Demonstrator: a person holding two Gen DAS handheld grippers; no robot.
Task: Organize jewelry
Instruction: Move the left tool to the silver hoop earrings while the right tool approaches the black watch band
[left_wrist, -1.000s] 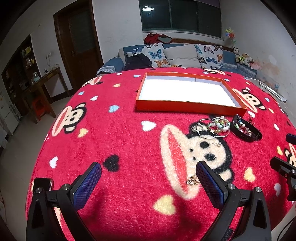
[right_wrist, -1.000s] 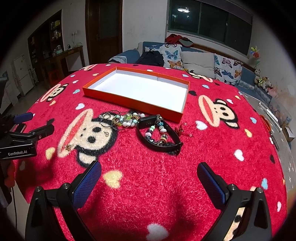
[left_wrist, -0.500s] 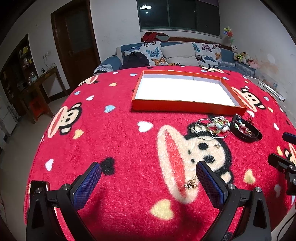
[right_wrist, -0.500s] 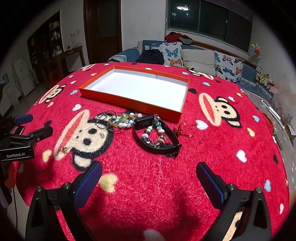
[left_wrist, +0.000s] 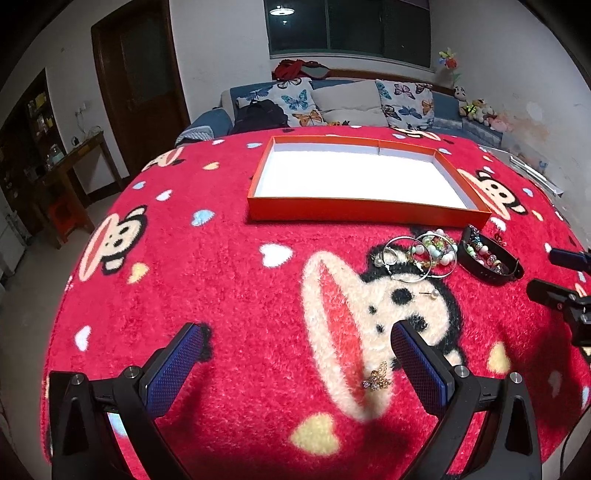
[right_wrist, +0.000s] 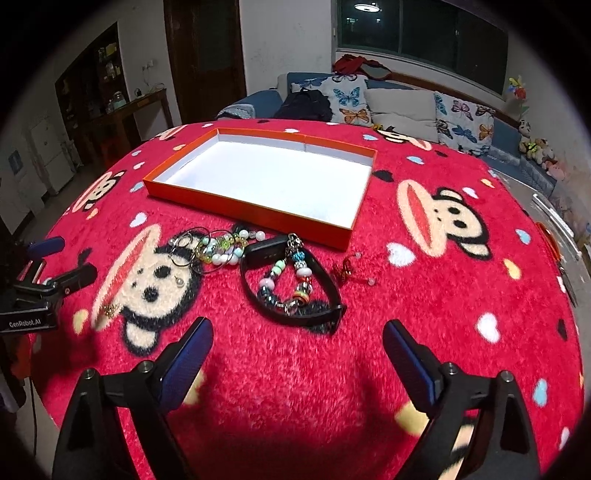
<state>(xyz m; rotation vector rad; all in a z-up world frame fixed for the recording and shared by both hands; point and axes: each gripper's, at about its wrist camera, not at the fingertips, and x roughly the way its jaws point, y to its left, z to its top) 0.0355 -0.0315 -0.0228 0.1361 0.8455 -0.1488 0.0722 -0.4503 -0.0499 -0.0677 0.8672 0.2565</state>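
An orange tray (left_wrist: 369, 211) (right_wrist: 255, 211) with a white, bare inside lies on the red monkey-print cloth. In front of it sit silver hoops with a beaded bracelet (left_wrist: 424, 254) (right_wrist: 214, 251), a black band (left_wrist: 491, 271) (right_wrist: 295, 314) with a bead charm bracelet (right_wrist: 291, 277) inside it, a pearl pin (left_wrist: 432, 293) (right_wrist: 180, 282), a red earring (right_wrist: 345, 269) and a gold brooch (left_wrist: 376, 378) (right_wrist: 110, 310). My left gripper (left_wrist: 295, 354) is open, the brooch just inside its right finger. My right gripper (right_wrist: 297, 350) is open just short of the black band.
The red cloth (left_wrist: 221, 295) covers a round-looking table whose edge falls away on the left and near side. A sofa with butterfly cushions (left_wrist: 351, 99) stands behind it. A dark door (left_wrist: 140, 74) and a wooden side table (left_wrist: 70, 155) are at the left.
Both grippers have moved forward over the cloth. The brooch now lies nearer the left gripper's right finger, and the black band sits closer to the right gripper.
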